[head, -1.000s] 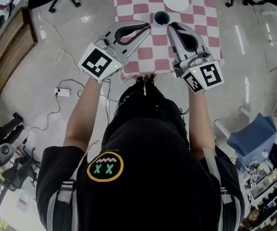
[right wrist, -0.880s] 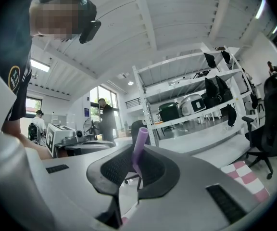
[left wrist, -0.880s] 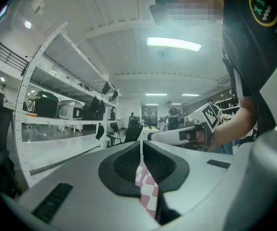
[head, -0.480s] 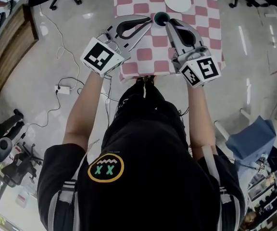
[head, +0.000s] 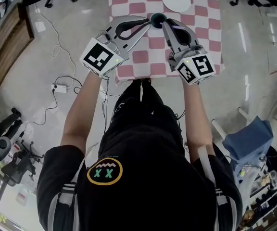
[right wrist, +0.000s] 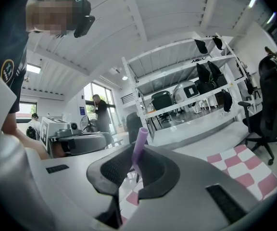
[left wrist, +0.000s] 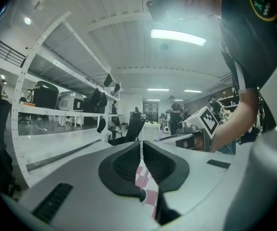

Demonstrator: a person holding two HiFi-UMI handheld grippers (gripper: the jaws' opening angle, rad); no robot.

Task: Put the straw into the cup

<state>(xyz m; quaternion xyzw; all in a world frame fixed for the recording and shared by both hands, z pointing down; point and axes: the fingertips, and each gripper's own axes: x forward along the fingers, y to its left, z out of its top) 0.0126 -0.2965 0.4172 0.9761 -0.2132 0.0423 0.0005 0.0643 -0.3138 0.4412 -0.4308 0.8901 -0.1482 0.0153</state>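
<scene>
On the pink-and-white checkered counter (head: 143, 57), a dark cup (head: 158, 18) near a white plate (head: 176, 0), right claw (right wrist: 134, 170) clamped on an upright purple straw (right wrist: 139, 146), its tip just beside the cup, left claw (left wrist: 142, 153) closed together, empty, at the cup's other side

Brightness: strong, even indoor light in all three views.
Source: a long ceiling lamp (left wrist: 178, 36) high above the table (head: 196, 20); windows (right wrist: 91, 93) beyond the table glow white.
Glare: the lamp bleaches whatever is next to it; pale streaks shine on the floor (head: 71, 47) on both sides of the table.
Shadows: soft and faint.
Distortion: fisheye bends the shelves (right wrist: 186, 81) behind the table; both gripper views have black corners.
Focus: the left gripper (left wrist: 142, 147) and right gripper (right wrist: 137, 154) are soft close to the lens.
</scene>
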